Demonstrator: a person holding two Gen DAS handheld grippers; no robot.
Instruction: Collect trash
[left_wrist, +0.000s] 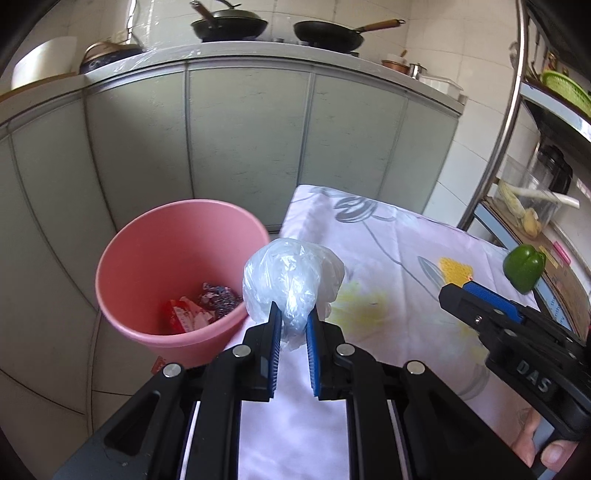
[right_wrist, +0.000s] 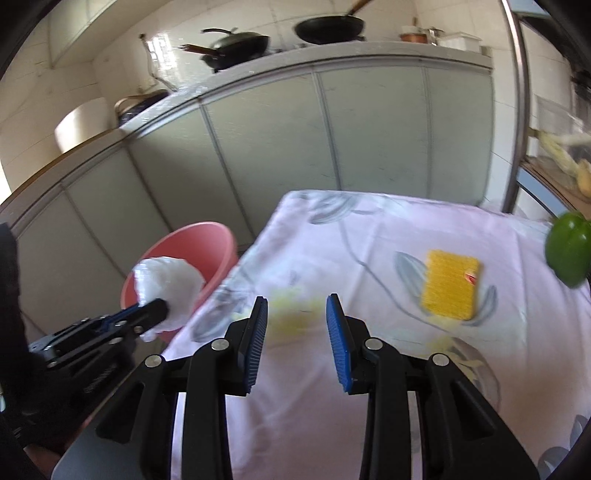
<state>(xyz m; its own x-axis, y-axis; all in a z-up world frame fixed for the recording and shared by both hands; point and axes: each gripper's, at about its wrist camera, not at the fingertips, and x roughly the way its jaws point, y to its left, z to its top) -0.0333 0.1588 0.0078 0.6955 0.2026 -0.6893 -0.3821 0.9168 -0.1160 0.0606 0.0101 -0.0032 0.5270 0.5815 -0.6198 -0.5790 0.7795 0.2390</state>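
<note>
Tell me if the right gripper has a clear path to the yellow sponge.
Probably yes. The right gripper is open and holds nothing, and the yellow sponge lies alone on the tablecloth ahead to its right, with nothing between them.

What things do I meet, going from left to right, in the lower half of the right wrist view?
left gripper → crumpled plastic bag → pink bin → right gripper → yellow sponge → green pepper
</note>
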